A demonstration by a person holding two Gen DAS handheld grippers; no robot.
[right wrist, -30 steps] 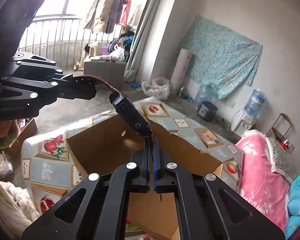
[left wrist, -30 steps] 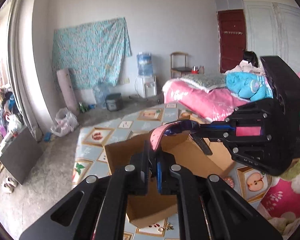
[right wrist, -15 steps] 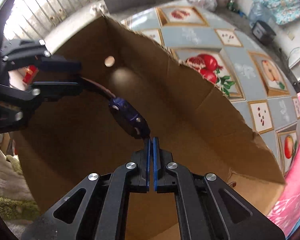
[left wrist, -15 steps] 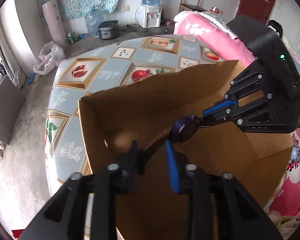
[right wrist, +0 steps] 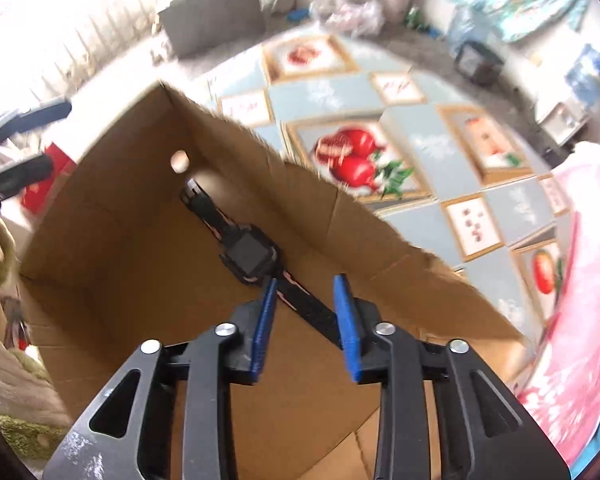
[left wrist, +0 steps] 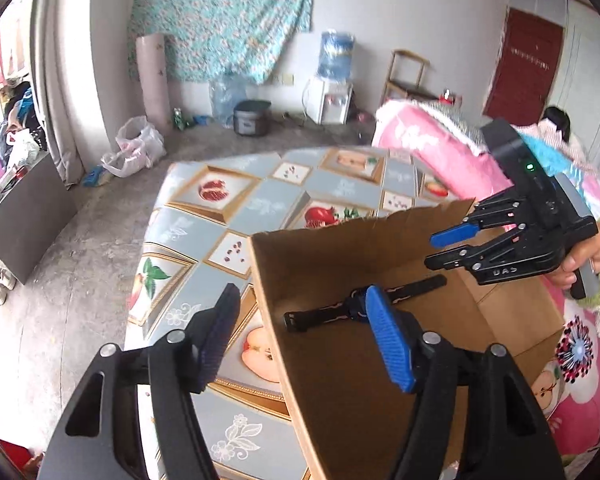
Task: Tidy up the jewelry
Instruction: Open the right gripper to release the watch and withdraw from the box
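Note:
A black smartwatch with a pink-lined strap (right wrist: 247, 251) lies flat on the floor of an open cardboard box (right wrist: 132, 184); it also shows in the left wrist view (left wrist: 340, 312). My left gripper (left wrist: 300, 320) is open and empty, straddling the box's near wall (left wrist: 272, 304), one finger outside and one inside. My right gripper (right wrist: 306, 304) is open and empty, just above the watch's near strap end. It appears in the left wrist view (left wrist: 444, 248) over the box's far right side.
The box stands on a table with a fruit-print cloth (left wrist: 228, 208). A pink bedspread (left wrist: 428, 160) lies to the right. A water dispenser (left wrist: 334, 80), a rice cooker (left wrist: 252, 118) and bags (left wrist: 134, 152) stand on the floor beyond.
Both grippers held the watch by its strap ends and lowered it into the box. Both have opened and let go; the watch now rests on the box floor.

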